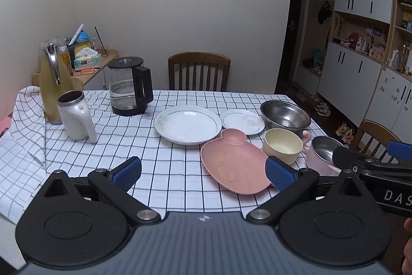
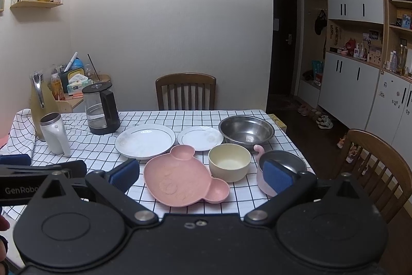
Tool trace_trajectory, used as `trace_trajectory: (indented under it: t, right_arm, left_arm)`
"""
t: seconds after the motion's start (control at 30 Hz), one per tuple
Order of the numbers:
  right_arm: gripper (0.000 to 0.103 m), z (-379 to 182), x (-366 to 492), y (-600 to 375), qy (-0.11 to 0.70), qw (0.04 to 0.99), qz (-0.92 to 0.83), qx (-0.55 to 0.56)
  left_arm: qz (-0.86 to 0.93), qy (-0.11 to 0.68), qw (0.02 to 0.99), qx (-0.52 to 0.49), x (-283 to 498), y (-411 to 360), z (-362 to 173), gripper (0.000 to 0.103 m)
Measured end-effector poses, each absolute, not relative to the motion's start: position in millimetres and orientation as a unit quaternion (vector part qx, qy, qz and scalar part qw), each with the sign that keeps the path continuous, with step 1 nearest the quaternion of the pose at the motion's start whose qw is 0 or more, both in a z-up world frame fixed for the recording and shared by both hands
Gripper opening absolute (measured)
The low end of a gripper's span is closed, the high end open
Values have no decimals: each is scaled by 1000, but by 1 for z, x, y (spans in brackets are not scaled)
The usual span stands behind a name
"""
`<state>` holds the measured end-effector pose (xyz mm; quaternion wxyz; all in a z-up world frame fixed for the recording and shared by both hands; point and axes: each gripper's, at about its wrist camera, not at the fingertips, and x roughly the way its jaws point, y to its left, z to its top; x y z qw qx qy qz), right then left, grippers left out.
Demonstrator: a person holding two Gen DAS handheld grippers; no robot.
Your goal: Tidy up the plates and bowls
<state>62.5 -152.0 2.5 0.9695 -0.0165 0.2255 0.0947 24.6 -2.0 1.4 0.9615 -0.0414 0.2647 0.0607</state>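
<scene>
Blue-padded fingers of the left tool stand wide apart and hold nothing, poised above the near edge of a surface covered in a black-and-white checked cloth. Beside it, the right tool is likewise spread open and empty, its right pad in front of a small pink-sided steel bowl.

Between the right tool's fingers lies a pink bear-shaped plate, closest to the near edge. A cream bowl sits just beside it, the pink-sided bowl farther right. Behind them, in a row, are a large white plate, a small white plate and a large steel bowl; the bear plate's ear overlaps the large plate's rim.

On the left of the cloth stand a glass kettle, a white mug and a yellow carafe. A wooden chair faces the far side.
</scene>
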Motion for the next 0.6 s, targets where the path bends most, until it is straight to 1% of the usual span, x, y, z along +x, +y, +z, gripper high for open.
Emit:
trace_trajectory:
  t: [0.1, 0.27, 0.6]
  right_arm:
    - [103, 2, 75, -155, 224, 969, 103, -18]
    - [103, 3, 106, -162, 230, 966, 116, -23]
    - [101, 9, 178, -183, 246, 959, 136, -48]
  left_arm:
    - [63, 260, 963, -33, 39, -8, 3, 103]
    - [58, 279, 957, -50, 73, -14, 2, 103]
    - [41, 297, 953, -43, 149, -36, 5, 103]
